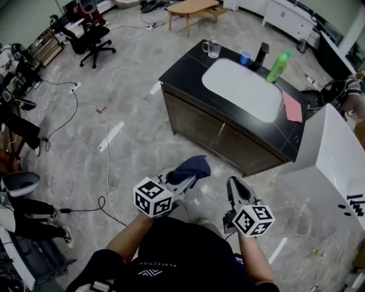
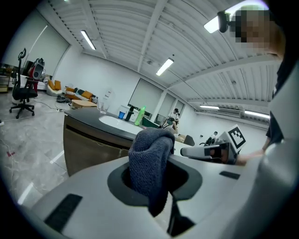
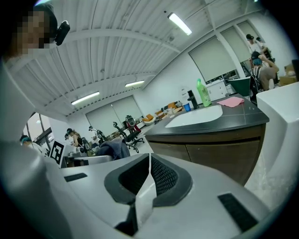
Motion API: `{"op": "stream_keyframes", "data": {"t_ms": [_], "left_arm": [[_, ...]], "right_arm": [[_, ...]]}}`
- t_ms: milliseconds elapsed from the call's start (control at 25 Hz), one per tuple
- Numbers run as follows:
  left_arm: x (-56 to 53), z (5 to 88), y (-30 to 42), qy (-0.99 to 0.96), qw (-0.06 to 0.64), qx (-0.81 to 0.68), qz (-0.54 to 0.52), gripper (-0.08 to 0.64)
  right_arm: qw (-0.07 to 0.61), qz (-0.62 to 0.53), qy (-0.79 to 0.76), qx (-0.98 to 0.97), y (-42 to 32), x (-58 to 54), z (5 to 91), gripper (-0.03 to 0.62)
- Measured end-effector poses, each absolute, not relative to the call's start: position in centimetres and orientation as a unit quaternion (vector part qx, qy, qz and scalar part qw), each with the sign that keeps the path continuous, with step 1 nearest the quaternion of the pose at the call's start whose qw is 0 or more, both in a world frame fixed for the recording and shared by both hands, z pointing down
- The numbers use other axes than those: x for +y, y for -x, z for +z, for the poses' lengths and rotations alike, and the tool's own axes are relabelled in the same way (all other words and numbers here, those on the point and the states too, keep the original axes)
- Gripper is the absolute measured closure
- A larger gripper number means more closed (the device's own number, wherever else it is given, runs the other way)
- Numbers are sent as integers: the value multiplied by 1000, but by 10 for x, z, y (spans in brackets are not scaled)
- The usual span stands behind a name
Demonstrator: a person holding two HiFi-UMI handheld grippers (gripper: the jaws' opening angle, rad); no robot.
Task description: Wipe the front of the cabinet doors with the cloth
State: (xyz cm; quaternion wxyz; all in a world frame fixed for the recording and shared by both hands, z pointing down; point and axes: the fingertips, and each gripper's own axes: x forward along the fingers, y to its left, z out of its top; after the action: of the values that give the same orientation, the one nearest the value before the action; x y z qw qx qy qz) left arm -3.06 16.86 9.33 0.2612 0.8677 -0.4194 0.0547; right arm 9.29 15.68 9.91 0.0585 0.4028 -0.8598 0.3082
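The left gripper [image 1: 189, 180] clenches its jaws on a dark blue knitted cloth [image 1: 191, 166], apart from the brown wooden cabinet doors [image 1: 212, 132]. The right gripper [image 1: 233, 185] has its jaws pressed together, empty.

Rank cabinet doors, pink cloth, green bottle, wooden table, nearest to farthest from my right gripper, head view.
From right gripper:
1. cabinet doors, just ahead
2. pink cloth, ahead, rightward
3. green bottle, beyond that
4. wooden table, far back

Bottom centre, head view: the person's dark shirt [image 1: 171, 251] bears small pale lettering, upside down, apparently "PERFECTION".
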Motion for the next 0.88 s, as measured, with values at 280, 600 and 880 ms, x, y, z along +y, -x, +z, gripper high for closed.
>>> {"op": "stream_keyframes", "data": {"t_ms": [280, 600, 880], "left_arm": [[125, 114, 106, -851, 279, -442, 48, 491], [90, 156, 167, -840, 299, -449, 55, 491], [59, 190, 198, -820, 306, -478, 74, 491]], "right_arm": [[79, 325, -409, -849, -38, 123, 117, 555], [109, 331, -422, -837, 10, 92, 144, 554], [124, 342, -406, -838, 41, 57, 174, 555]]}}
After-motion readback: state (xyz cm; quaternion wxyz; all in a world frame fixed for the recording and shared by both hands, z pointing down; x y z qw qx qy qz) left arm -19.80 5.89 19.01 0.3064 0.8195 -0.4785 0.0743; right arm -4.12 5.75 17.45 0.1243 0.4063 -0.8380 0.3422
